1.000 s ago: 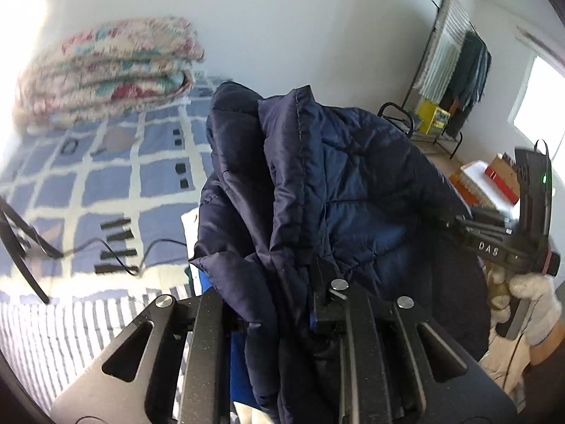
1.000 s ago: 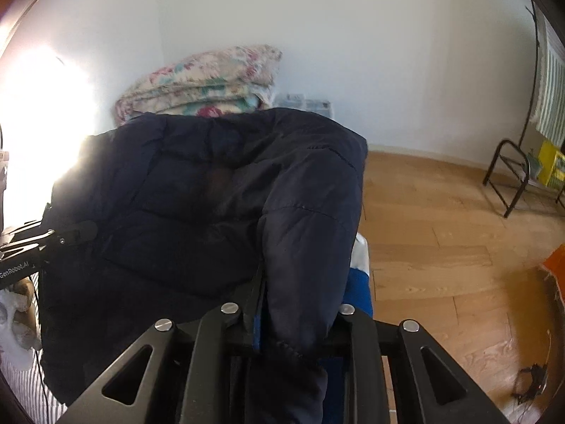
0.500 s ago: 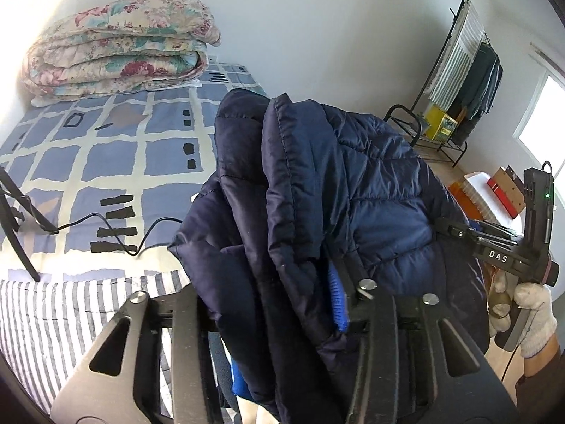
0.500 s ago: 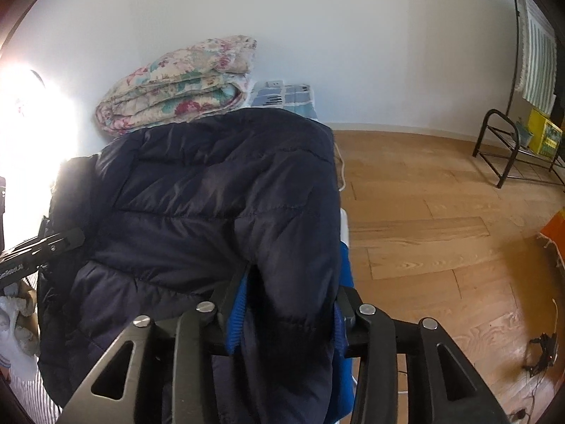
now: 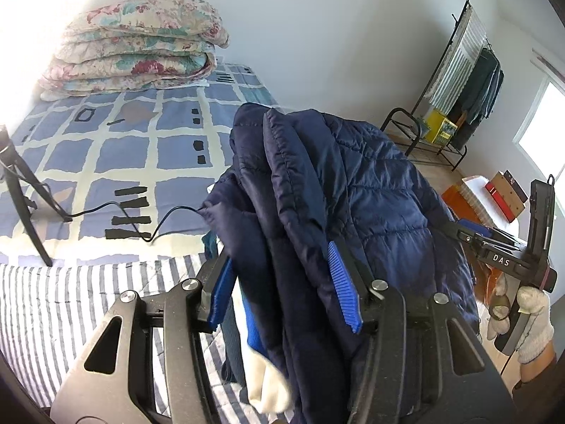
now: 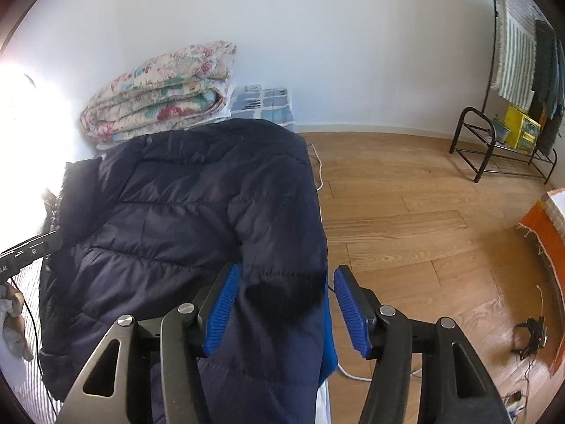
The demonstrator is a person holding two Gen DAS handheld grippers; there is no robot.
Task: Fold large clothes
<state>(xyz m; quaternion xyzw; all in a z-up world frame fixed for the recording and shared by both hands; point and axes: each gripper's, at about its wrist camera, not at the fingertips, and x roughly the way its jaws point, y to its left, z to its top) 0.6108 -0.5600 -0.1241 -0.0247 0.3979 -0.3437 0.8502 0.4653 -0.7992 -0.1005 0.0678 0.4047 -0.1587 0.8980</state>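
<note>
A navy quilted jacket hangs in a bundle over the near edge of the bed. In the left wrist view my left gripper straddles a thick fold of it. Its jaws are opening, and the left blue pad stands off the cloth. A white and blue lining shows below. In the right wrist view my right gripper straddles the jacket's right edge. Its jaws are opening too, and floor shows beside the right pad. The right gripper shows past the jacket, in a gloved hand.
The bed has a blue check cover and a striped sheet. A folded floral quilt lies at its far end. A tripod leg and cable are on it. Wooden floor, a shoe rack and a clothes rail lie to the right.
Both pairs of jaws have spread from a tight pinch on the jacket, so the blue pads now show. Both cameras have drawn back a little, and more of the bed is visible.
</note>
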